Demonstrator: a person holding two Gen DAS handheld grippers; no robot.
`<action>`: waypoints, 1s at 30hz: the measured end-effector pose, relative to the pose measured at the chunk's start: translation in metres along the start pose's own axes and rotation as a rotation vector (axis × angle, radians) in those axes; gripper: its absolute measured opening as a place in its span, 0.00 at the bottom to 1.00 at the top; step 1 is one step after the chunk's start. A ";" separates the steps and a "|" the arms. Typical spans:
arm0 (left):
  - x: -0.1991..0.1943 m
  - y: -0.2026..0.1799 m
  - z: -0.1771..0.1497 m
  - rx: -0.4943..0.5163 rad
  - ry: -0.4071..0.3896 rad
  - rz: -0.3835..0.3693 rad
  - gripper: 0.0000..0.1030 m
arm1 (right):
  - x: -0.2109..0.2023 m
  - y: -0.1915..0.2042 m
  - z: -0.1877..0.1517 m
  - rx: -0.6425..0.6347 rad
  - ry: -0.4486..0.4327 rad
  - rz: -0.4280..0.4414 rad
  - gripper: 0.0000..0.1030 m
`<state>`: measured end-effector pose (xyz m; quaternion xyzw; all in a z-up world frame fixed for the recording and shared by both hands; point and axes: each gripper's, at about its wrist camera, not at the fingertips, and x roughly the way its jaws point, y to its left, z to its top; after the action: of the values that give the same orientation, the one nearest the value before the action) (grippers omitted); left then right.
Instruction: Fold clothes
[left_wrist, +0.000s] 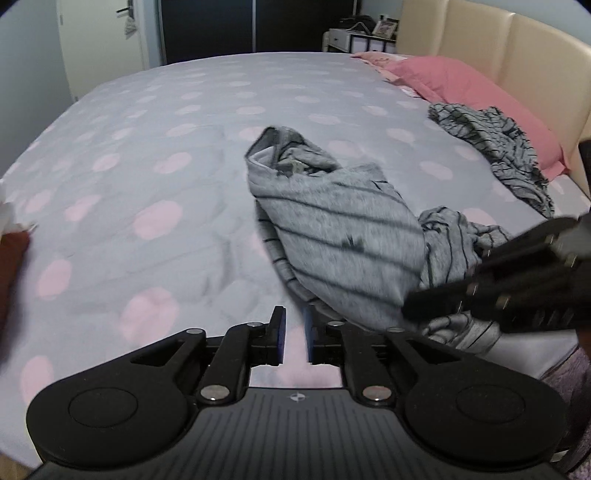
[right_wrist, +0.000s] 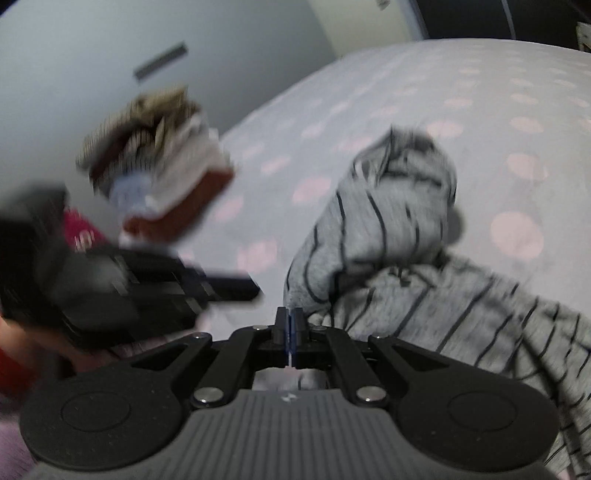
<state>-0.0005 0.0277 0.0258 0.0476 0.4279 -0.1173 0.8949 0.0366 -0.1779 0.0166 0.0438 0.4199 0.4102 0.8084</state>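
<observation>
Your left gripper (left_wrist: 294, 334) at bottom centre: jaws slightly apart, nothing between pads, pink-dotted grey bedspread (left_wrist: 155, 155) showing through gap. Grey striped garment (left_wrist: 343, 236) lies crumpled just ahead and right of your fingertips, one end bunched into open fold. Your right gripper (left_wrist: 491, 291) enters from right edge, over garment's near right part; grip unclear from here. Second striped garment (left_wrist: 495, 147) lies farther right, against pink pillow (left_wrist: 476, 88). Cream headboard (left_wrist: 517, 48) behind.
</observation>
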 end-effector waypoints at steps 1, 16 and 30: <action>-0.004 0.000 -0.001 -0.007 -0.008 0.002 0.23 | 0.005 0.003 -0.004 -0.023 0.017 -0.010 0.01; 0.010 -0.032 0.021 -0.065 -0.083 -0.140 0.48 | -0.014 0.024 -0.013 -0.232 0.054 -0.200 0.31; 0.055 -0.015 0.014 -0.125 0.016 -0.065 0.07 | -0.015 -0.010 0.007 -0.393 0.018 -0.291 0.62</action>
<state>0.0401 0.0011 -0.0079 -0.0212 0.4430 -0.1188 0.8884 0.0439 -0.1928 0.0265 -0.1789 0.3410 0.3638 0.8482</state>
